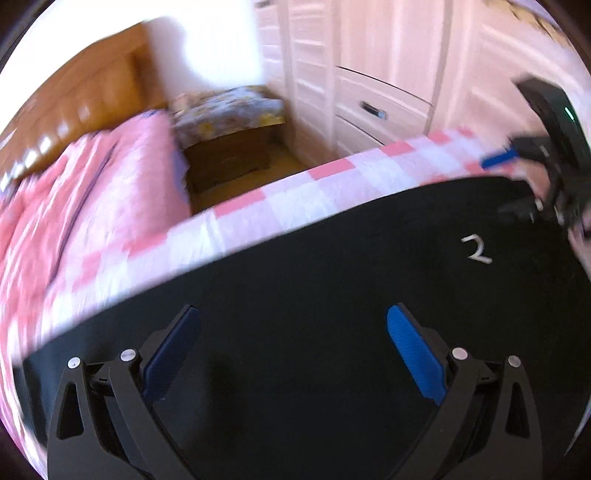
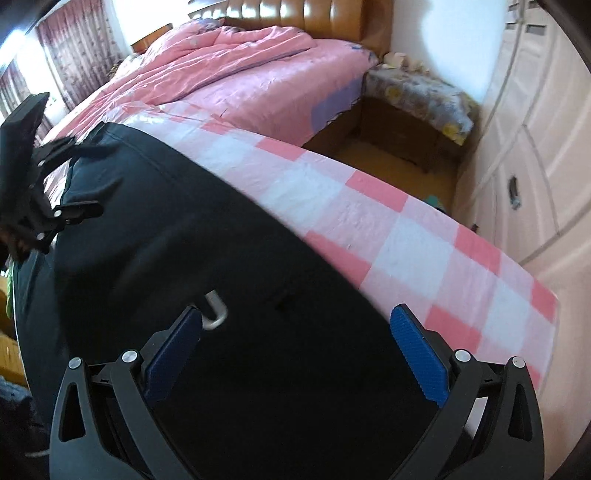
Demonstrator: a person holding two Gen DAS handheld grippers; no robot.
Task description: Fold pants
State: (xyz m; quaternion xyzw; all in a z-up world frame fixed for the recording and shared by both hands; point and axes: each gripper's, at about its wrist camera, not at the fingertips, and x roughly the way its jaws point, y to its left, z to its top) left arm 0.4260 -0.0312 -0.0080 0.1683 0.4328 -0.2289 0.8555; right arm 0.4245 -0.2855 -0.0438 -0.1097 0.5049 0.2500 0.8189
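Only 1 piece of writing shows: a white mark like the numeral 2 (image 1: 476, 249) on the black pants (image 1: 332, 295), seen from the left wrist view. From the right wrist view the same mark (image 2: 213, 310) reads as a hook or U shape, partly hidden behind a blue pad. No brand name legible anywhere.

Pants lie spread flat on a pink-and-white checked cloth (image 2: 388, 236) at the foot of a bed (image 2: 236, 74) with a pink quilt.

Left hand-held gripper (image 1: 293, 347): jaws spread wide, nothing between the 2 blue pads, held just above the dark fabric near its edge; contact cannot be told.

Right hand-held gripper (image 2: 295, 349): jaws likewise spread wide, empty, poised over the pants beside the white mark. Seen from the left camera, it sits at the far right (image 1: 517, 181), over the pants' edge, 1 blue pad visible, blurred.

Beyond the bed: a wooden nightstand (image 2: 399, 144) under a flowered cover, pale wardrobe drawers (image 1: 380, 110), a tan padded headboard (image 2: 306, 14).
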